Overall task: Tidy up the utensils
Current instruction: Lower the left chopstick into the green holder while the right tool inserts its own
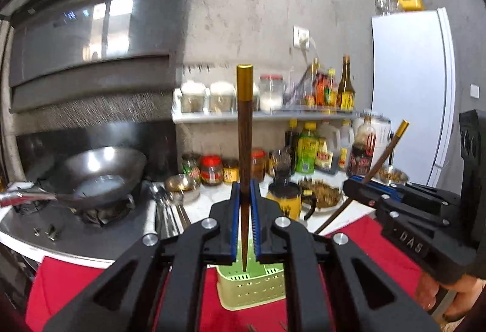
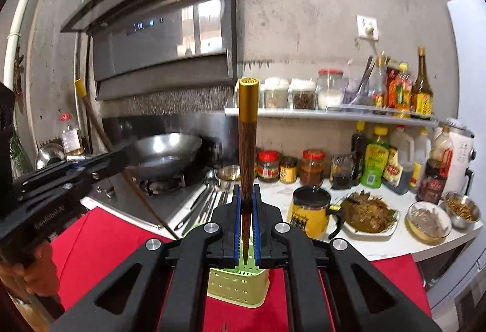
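In the left wrist view we see the left gripper [image 1: 244, 195] closed on a chopstick [image 1: 244, 131], brown with a gold cap, standing upright between its blue pads. In the right wrist view the right gripper [image 2: 246, 195] clamps a second chopstick [image 2: 247, 143] the same way. Below each pair of jaws sits a green perforated utensil holder [image 1: 252, 286] on a red cloth [image 1: 60, 286]. Beyond lie spoons [image 1: 164, 204] on the white counter [image 2: 379, 244], a wok [image 1: 100, 174], and a shelf [image 2: 334, 113] of jars.
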Tool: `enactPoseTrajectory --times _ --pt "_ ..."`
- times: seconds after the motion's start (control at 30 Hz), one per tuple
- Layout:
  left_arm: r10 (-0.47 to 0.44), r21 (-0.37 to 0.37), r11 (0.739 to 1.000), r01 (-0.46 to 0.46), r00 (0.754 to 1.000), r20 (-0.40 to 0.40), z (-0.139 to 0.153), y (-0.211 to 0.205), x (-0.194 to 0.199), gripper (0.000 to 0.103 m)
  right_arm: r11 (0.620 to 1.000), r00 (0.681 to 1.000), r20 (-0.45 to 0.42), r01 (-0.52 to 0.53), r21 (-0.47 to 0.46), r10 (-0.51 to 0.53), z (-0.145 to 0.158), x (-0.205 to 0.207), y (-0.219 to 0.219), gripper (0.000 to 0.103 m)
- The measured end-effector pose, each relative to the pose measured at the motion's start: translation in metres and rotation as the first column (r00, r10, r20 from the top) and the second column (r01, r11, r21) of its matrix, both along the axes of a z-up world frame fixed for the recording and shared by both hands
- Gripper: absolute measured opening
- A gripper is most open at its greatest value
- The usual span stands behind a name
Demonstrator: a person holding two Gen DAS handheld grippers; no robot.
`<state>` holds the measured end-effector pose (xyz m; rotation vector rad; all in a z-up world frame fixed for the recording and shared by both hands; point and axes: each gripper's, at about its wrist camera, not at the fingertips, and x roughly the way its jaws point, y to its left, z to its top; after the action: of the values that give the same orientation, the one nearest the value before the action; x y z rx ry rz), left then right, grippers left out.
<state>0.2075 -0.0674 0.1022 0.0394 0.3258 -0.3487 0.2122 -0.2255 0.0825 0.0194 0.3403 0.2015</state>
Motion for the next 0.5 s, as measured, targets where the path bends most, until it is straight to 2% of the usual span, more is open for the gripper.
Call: enactPoseTrajectory --times 0.1,0.27,0.37,0.4,0.43,0.5 --pt "0.015 0.039 0.999 -0.014 0.999 -0.050 -0.023 -0.009 0.025 0.007 1.000 0.998 -0.064 -0.002 -0.012 0.001 -0.023 0.022 0.002 0.007" --pt "0.029 0.055 0.998 -0.022 0.990 -0.140 -0.060 -0.008 0.054 0.007 0.999 0.987 -0.158 -0.003 -0.038 -0.003 -0.061 0.044 0.007 0.007" --pt "0.037 0.066 0.997 -0.025 0.982 -0.186 -0.075 -0.008 0.062 0.007 0.999 0.982 -0.189 -0.004 -0.051 -0.006 -0.071 0.049 0.008 0.009" --pt "0.041 0.064 0.998 -0.029 0.981 -0.190 -0.076 -0.006 0.062 0.007 0.998 0.981 -0.193 0.004 -0.059 -0.015 -0.071 0.047 0.006 0.016" --pt "0.047 0.062 0.997 -0.035 0.981 -0.190 -0.074 -0.004 0.059 0.008 0.998 0.982 -0.189 0.010 -0.061 -0.021 -0.070 0.043 0.005 0.034" --pt "0.052 0.054 0.998 -0.043 0.984 -0.173 -0.065 0.001 0.050 0.012 0.998 0.987 -0.159 0.029 -0.062 -0.038 -0.061 0.029 -0.001 0.054"
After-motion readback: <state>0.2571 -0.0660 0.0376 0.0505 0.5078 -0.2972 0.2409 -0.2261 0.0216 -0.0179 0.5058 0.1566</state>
